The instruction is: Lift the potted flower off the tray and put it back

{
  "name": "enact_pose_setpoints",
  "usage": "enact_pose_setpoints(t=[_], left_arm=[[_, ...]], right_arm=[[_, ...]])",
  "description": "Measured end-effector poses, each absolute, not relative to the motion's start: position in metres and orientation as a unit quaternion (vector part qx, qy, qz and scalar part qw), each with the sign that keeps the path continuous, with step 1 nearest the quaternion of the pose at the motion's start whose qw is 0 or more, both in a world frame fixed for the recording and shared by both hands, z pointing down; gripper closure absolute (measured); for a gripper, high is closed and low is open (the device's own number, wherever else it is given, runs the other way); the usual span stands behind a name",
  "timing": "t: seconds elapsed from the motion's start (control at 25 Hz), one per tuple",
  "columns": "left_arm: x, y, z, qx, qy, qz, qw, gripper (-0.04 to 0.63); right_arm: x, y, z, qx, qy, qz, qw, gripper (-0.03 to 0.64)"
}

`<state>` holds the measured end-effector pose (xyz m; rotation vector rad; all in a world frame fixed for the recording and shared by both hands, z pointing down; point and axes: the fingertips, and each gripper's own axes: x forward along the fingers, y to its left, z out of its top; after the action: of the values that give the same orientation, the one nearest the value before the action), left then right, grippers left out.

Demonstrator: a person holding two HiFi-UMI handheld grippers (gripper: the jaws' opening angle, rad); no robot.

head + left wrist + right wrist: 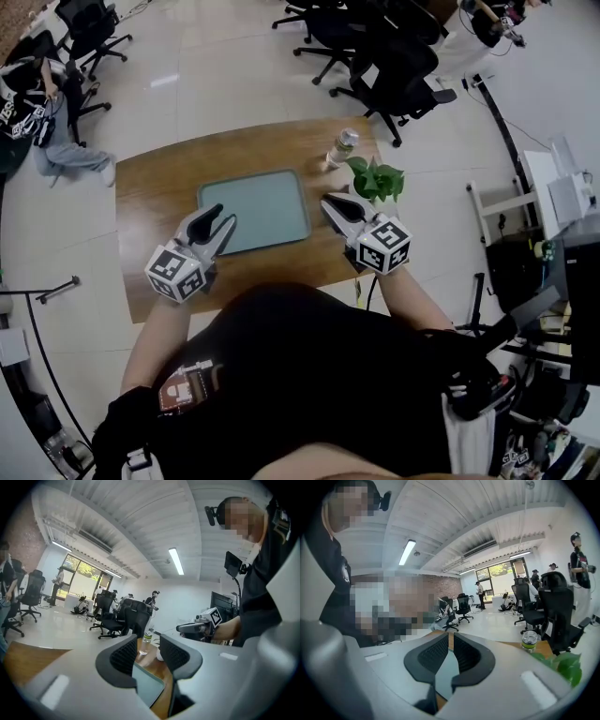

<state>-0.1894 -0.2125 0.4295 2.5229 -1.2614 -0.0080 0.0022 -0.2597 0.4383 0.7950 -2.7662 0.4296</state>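
Observation:
The potted flower (377, 178), green leaves over a white pot (160, 655), stands on the wooden table just right of the grey-green tray (253, 211), not on it. My right gripper (333, 200) hovers at the tray's right edge, next to the plant, its jaws a narrow gap apart with nothing between them. In the right gripper view the leaves (565, 665) show at the lower right, beside my right gripper (451, 653). My left gripper (221, 218) hangs over the tray's near left corner, open and empty. In the left gripper view the tray (149, 685) lies below my left gripper (149, 654).
A clear plastic bottle (342, 148) stands on the table behind the plant. Black office chairs (394, 66) ring the table's far side, and a person (42, 122) sits at the far left. A white rack (553, 192) stands to the right. The table's near edge is under my forearms.

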Motion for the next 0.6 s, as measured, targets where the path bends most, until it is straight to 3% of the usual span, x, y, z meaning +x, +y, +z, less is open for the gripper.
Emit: enact_pose_setpoints(t=[0.36,0.6], left_arm=[[-0.095,-0.247,0.444,0.920,-0.360,0.036,0.149,0.417],[-0.004,-0.278,0.472,0.940,-0.299,0.076,0.144,0.348]], right_arm=[[0.082,-0.262,0.429,0.338,-0.925,0.144,0.098,0.552],[0.160,-0.264,0.424,0.392,-0.904,0.147,0.083,0.550]])
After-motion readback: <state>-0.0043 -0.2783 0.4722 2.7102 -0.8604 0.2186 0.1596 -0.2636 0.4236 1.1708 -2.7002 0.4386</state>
